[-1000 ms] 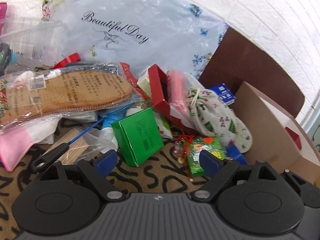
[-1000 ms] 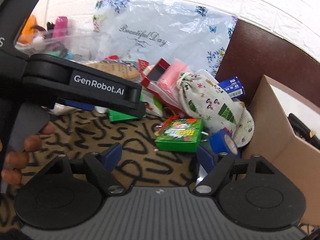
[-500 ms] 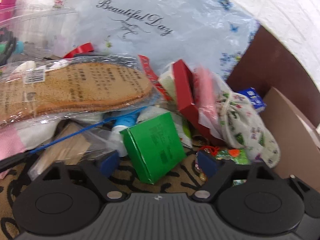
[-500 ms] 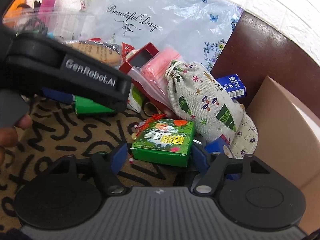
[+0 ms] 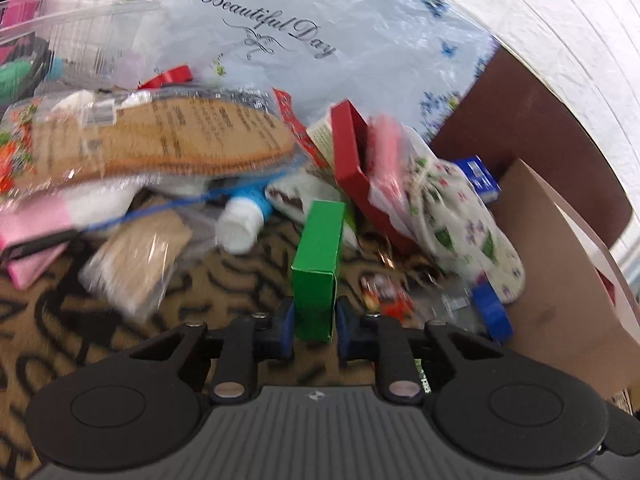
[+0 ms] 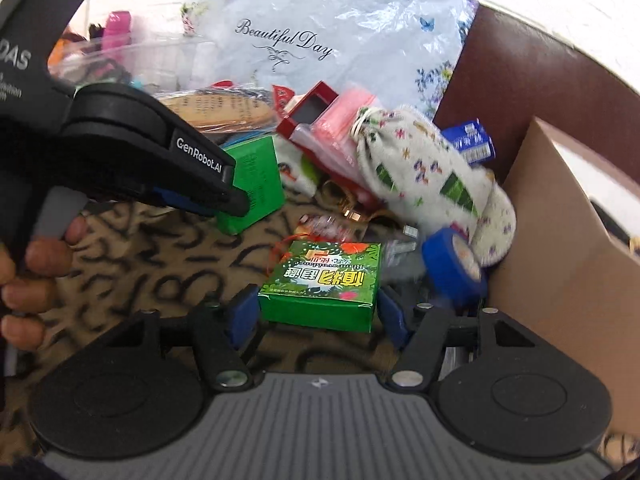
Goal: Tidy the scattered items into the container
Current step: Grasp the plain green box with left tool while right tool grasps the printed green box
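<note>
My left gripper [image 5: 315,326] is shut on a plain green box [image 5: 319,264], held on edge just above the patterned mat; it also shows in the right wrist view [image 6: 256,184] beside the left gripper's arm [image 6: 168,160]. My right gripper [image 6: 318,316] is open, its blue pads on either side of a green printed box [image 6: 324,284] that lies on the mat. The cardboard container [image 6: 560,248] stands at the right, also seen in the left wrist view [image 5: 560,272].
A pile lies behind: a floral drawstring pouch [image 6: 428,176], blue tape roll [image 6: 452,268], red box [image 6: 308,116], bagged insole [image 5: 168,140], white bottle [image 5: 240,224], blue carton [image 6: 468,144]. A clear bin [image 5: 60,32] and plastic bag [image 5: 280,32] stand at the back.
My left gripper has closed on the plain green box and tipped it on edge. My right gripper has moved forward around the printed green box.
</note>
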A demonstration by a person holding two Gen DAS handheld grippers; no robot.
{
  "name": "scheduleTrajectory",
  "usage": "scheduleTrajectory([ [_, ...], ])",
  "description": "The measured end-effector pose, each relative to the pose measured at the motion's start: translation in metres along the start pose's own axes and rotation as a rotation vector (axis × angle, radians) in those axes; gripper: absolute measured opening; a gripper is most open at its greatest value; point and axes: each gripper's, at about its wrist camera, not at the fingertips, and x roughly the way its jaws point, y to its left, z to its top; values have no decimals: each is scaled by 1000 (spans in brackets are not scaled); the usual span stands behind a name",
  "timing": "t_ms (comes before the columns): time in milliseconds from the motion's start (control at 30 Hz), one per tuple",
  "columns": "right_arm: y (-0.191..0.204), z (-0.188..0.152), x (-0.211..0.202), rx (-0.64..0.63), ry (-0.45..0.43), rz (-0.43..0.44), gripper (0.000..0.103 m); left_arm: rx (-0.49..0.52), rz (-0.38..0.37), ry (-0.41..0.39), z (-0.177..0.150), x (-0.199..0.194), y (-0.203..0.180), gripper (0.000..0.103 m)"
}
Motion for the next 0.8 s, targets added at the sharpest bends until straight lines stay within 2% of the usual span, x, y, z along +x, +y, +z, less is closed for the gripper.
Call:
scheduleTrajectory([
  [133, -1, -18, -27, 36, 22, 57, 63, 17, -29, 31, -15, -23, 0, 20],
  [367, -4, -49, -66, 108, 55, 83, 63, 28, -81, 100, -46, -64, 0, 22],
  [433, -6, -55, -70, 128, 67, 80, 63, 32, -48, 96, -50, -70, 1, 36],
  [500, -8, -60, -72, 143, 69, 72, 64, 39, 0, 71, -52, -77, 2, 66],
  [567, -9, -61, -74, 148, 64, 61, 68, 55, 31, 39, -52, -85, 3, 69],
  [667, -10, -59, -76, 148, 43, 52, 72, 77, 28, 14, -48, -90, 4, 78],
  [800, -8, -58, -73, 148, 46, 55, 72, 179, 45, -20, -42, -80, -7, 79],
])
